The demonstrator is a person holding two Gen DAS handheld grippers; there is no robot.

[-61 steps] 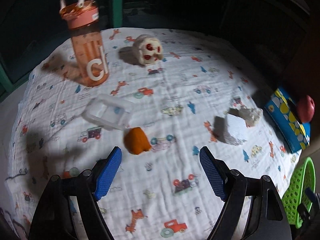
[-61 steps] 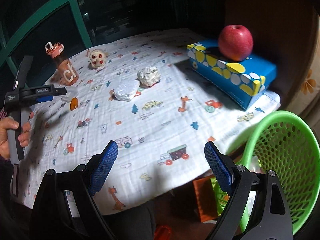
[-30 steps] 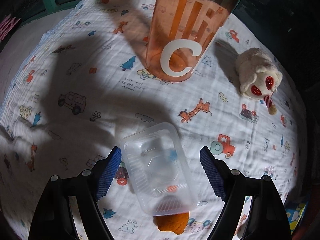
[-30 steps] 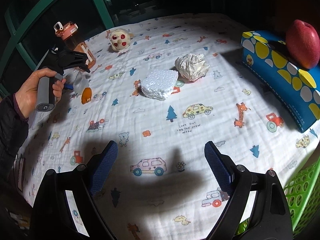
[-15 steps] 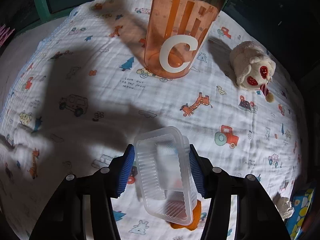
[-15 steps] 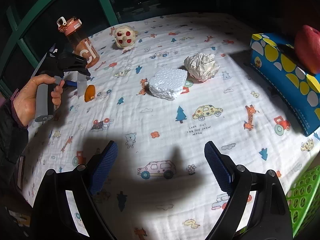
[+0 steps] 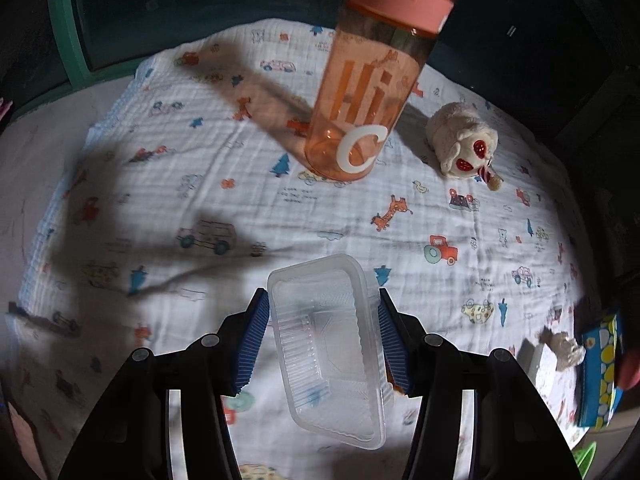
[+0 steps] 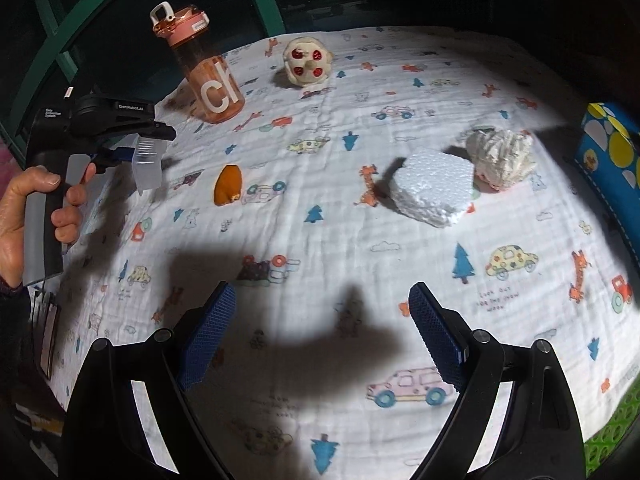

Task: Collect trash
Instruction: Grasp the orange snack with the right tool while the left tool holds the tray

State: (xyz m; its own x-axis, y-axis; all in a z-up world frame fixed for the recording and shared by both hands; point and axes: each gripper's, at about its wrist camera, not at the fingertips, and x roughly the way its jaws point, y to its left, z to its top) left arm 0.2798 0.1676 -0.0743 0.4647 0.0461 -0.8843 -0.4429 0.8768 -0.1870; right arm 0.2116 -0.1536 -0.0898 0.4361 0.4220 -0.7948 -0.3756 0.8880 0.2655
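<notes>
My left gripper (image 7: 322, 334) is shut on a clear plastic tray (image 7: 328, 344) and holds it above the printed cloth; the gripper with the tray (image 8: 147, 164) also shows at the left of the right wrist view. My right gripper (image 8: 322, 340) is open and empty above the cloth's near side. On the cloth lie an orange peel (image 8: 228, 184), a white foam block (image 8: 434, 186) and a crumpled paper ball (image 8: 502, 156), all ahead of the right gripper.
An orange water bottle (image 7: 368, 84) and a small plush toy (image 7: 462, 146) stand at the far side. A blue dotted box (image 8: 612, 148) sits at the right edge. A green basket rim (image 8: 612, 440) shows at the lower right, below the table edge.
My left gripper closed on the clear tray and lifted it off the cloth, drawing back from the bottle. My right gripper moved forward over the table, staying open.
</notes>
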